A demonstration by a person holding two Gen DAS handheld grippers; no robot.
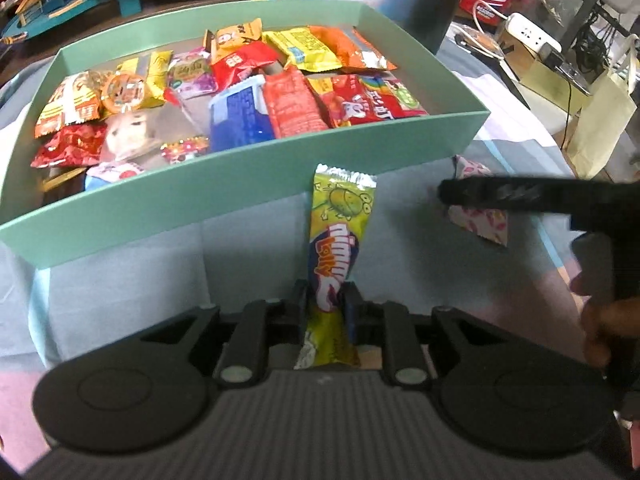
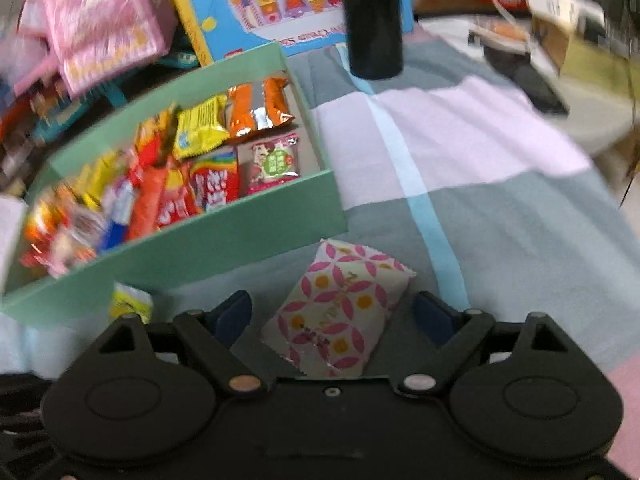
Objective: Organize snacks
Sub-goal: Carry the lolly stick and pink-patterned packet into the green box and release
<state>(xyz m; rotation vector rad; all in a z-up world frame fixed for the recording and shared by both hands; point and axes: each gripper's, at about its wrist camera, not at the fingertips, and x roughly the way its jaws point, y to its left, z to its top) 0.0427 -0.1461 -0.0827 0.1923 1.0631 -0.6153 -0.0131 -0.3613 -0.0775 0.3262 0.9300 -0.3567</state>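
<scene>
A mint-green box full of several bright snack packets stands on the cloth. My left gripper is shut on a yellow-green lolly stick packet, whose top end reaches the box's front wall. A white packet with a pink flower pattern lies on the cloth just off the box's near right corner. My right gripper stands open around it, with both pads clear of its sides. In the left wrist view the right gripper shows as a dark bar over that packet. The lolly's tip shows in the right wrist view.
A checked pink, grey and blue cloth covers the surface. Behind the box stand a black post, a blue toy carton and pink packages. A power strip and a paper bag sit off to the right.
</scene>
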